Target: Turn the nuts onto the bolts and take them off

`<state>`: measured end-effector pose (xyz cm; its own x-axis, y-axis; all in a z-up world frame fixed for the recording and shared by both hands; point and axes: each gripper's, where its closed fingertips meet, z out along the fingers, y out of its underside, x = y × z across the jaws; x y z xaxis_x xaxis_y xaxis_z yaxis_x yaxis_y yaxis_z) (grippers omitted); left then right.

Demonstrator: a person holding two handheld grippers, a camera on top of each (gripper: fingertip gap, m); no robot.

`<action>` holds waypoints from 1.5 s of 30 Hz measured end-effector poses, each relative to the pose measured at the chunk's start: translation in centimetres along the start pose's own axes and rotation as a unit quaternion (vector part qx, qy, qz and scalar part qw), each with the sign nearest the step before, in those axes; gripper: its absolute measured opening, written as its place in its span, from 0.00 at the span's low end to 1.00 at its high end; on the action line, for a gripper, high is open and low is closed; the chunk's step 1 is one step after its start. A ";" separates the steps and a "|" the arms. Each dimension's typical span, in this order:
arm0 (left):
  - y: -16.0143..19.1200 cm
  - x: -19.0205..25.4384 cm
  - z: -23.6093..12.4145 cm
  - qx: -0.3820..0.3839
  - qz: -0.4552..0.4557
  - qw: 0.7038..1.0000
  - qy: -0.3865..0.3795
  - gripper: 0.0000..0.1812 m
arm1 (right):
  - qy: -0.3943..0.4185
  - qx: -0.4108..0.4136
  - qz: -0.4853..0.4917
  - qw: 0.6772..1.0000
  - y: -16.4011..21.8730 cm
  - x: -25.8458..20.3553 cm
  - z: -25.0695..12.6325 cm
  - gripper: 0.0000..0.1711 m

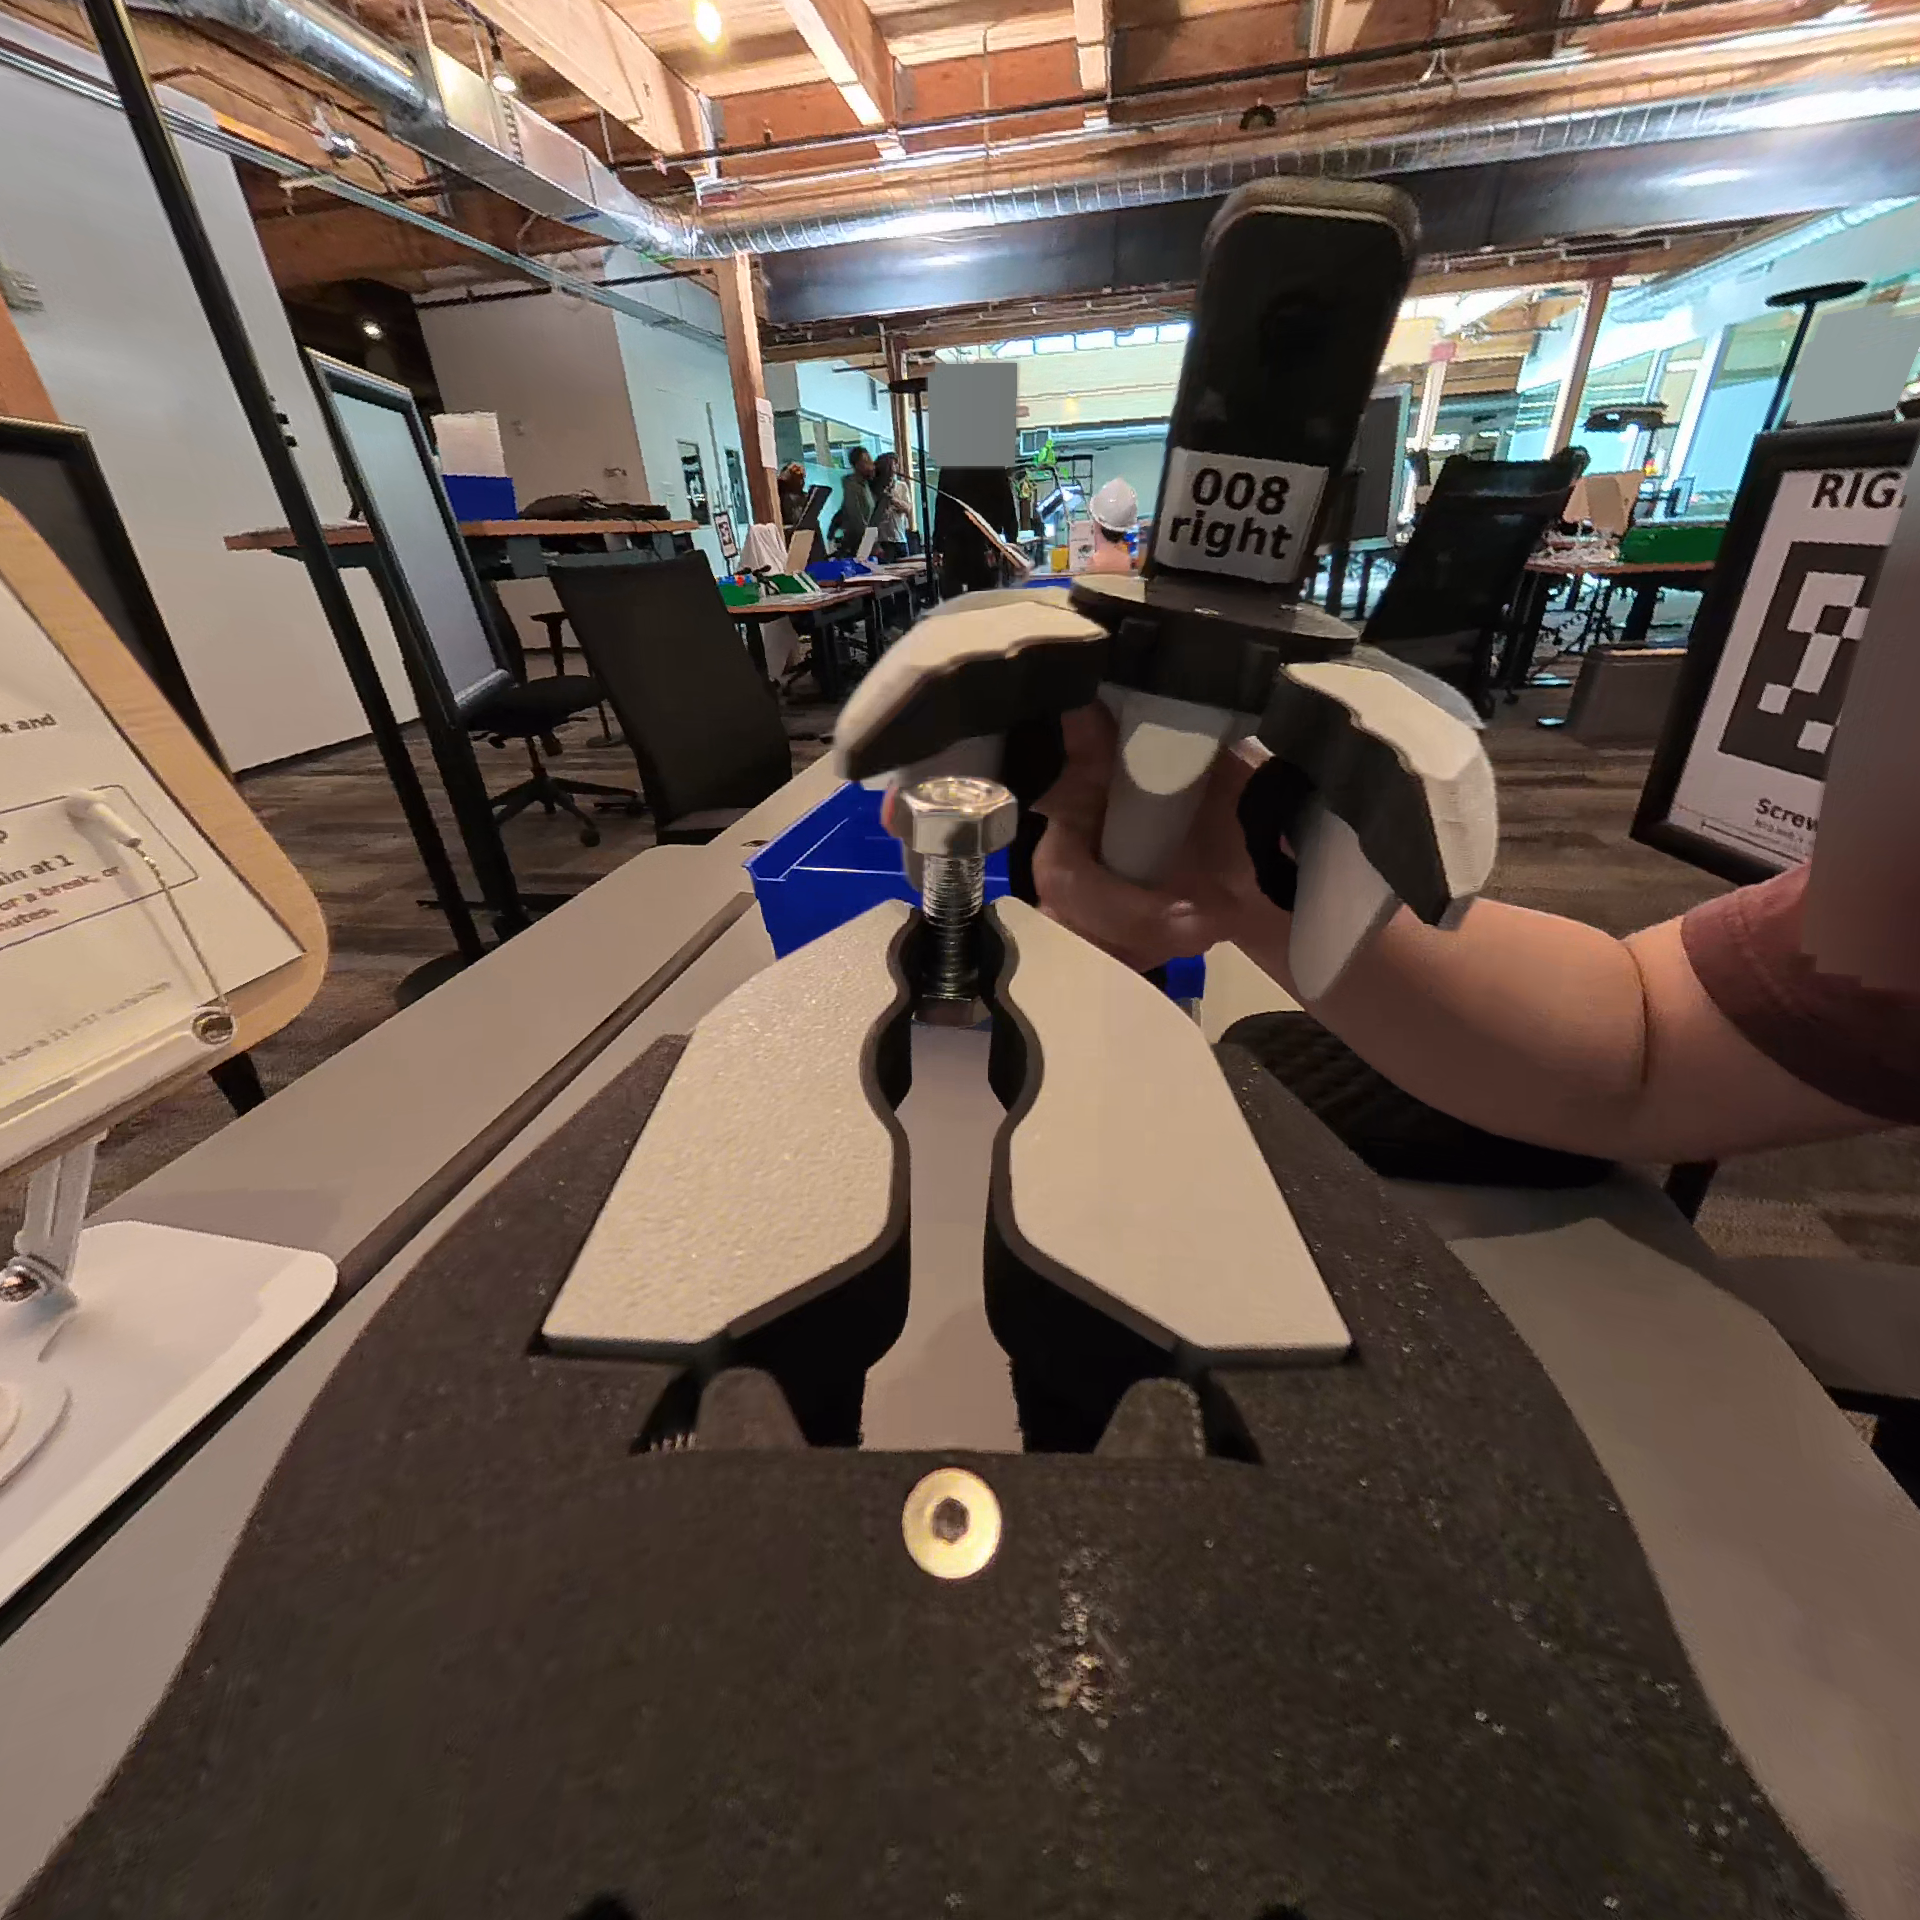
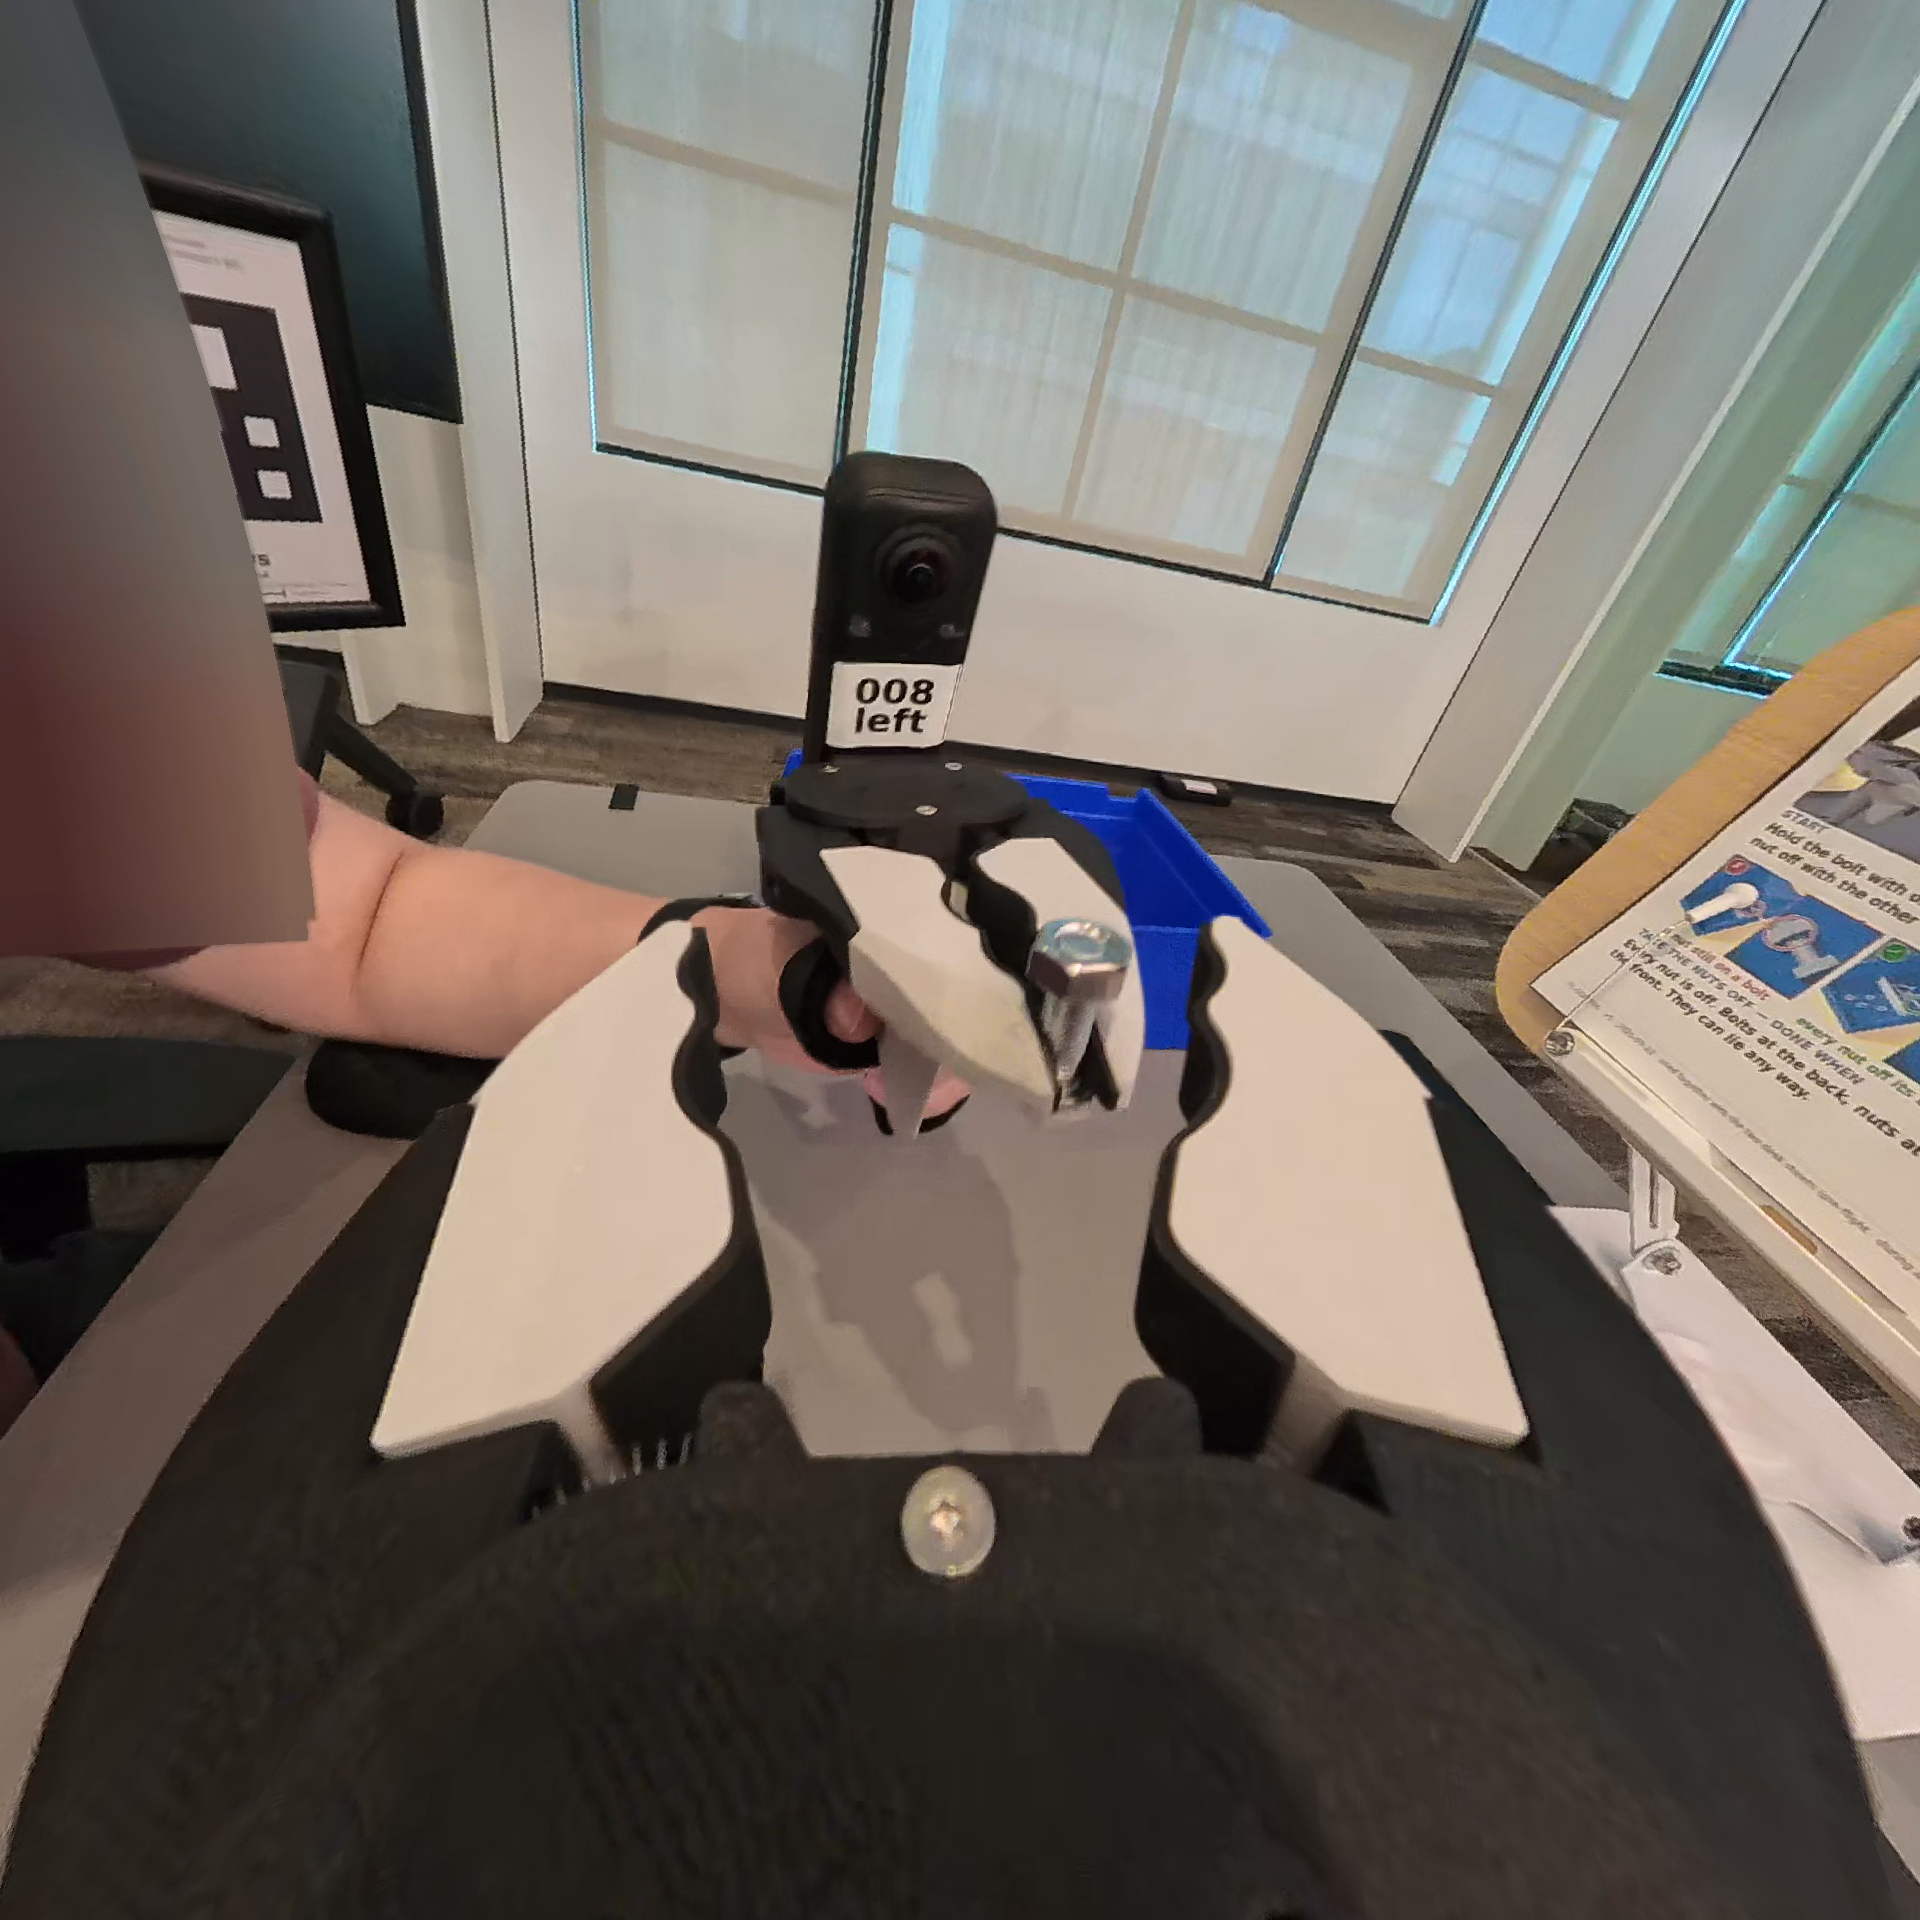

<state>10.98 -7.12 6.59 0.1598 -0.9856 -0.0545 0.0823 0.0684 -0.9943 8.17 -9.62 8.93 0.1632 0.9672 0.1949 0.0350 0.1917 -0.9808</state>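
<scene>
Silver steel catches the light at the middle of the left wrist view, where the bolt (image 1: 954, 883) stands upright, head on top, its threaded shank pinched between the tips of the left tongs (image 1: 948, 971). A nut may sit at its hidden lower end; I cannot tell. The right tongs (image 2: 940, 1049) are spread wide apart and hold nothing, the clamped bolt just beyond their tips. Behind, a blue bin (image 2: 1153, 883) rests on the grey table (image 2: 935, 1247).

Your right tongs (image 2: 951, 1049) stood spread wide over the grey bench (image 2: 935, 1247). Your left tongs (image 2: 1070, 1081) clamped an upright bolt (image 2: 1075, 992) before the blue bin (image 2: 1164, 883).
</scene>
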 end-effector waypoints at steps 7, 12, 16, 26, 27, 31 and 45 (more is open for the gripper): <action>0.4 0.7 0.6 -0.013 0.017 1.000 0.004 0.05 | -0.007 -0.035 -0.029 0.999 1.1 -1.2 1.5 0.57; -0.3 -0.6 -0.3 0.005 -0.010 1.000 -0.014 0.05 | 0.000 -0.033 -0.014 0.999 0.5 -0.2 -0.2 0.49; 0.1 0.6 0.3 -0.010 0.005 1.000 0.009 0.05 | 0.004 -0.017 -0.001 1.000 0.5 -0.2 0.6 0.53; 0.0 -1.1 -0.3 -0.006 -0.013 1.000 -0.025 0.05 | 0.010 -0.052 0.003 0.999 1.0 0.5 -0.5 0.46; 0.0 -0.9 -0.3 -0.007 -0.010 1.000 -0.022 0.05 | 0.018 -0.046 0.005 0.999 0.9 0.7 -0.3 0.48; 0.7 0.6 0.7 -0.027 0.011 1.000 0.002 0.05 | 0.007 -0.046 0.000 0.999 1.5 -0.3 1.3 0.53; 0.8 0.6 0.7 -0.036 -0.001 0.999 0.006 0.05 | 0.013 -0.014 0.035 0.999 0.9 0.5 1.1 0.48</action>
<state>11.87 -7.59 5.82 0.1472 -0.9876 -0.0537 0.0121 0.0561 -0.9983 7.18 -8.81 8.11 0.1923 0.9732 0.1263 0.0496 0.1189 -0.9917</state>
